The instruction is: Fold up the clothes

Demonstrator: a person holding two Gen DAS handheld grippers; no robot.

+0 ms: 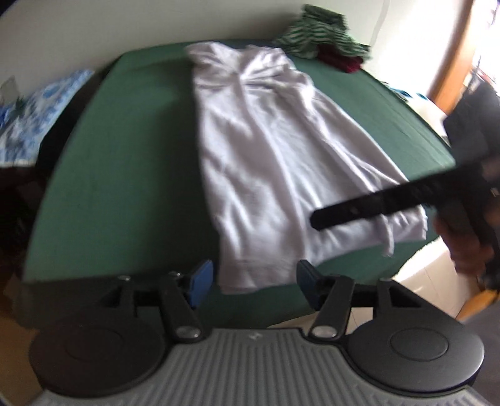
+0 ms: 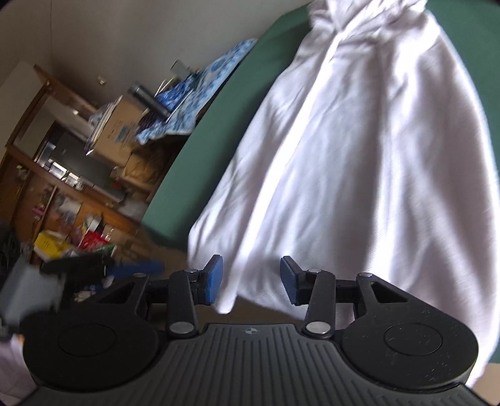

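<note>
A green cover [image 1: 125,162] lay spread over the bed and filled most of the left wrist view. To its left, a blue-and-white patterned cloth [image 1: 40,112] hung over a lower surface beside the bed. Behind the bed rose a pale wall [image 1: 156,22], and at the far right bright daylight came through by a wooden frame [image 1: 450,62].

The right wrist view showed a brown cardboard box [image 2: 120,128] beside that cloth, with a dark cylindrical bottle [image 2: 148,98] lying above it. Farther left stood wooden shelving [image 2: 47,175] crowded with small items too blurred to name, among them something yellow [image 2: 50,242] and something red [image 2: 92,240] lower down.
</note>
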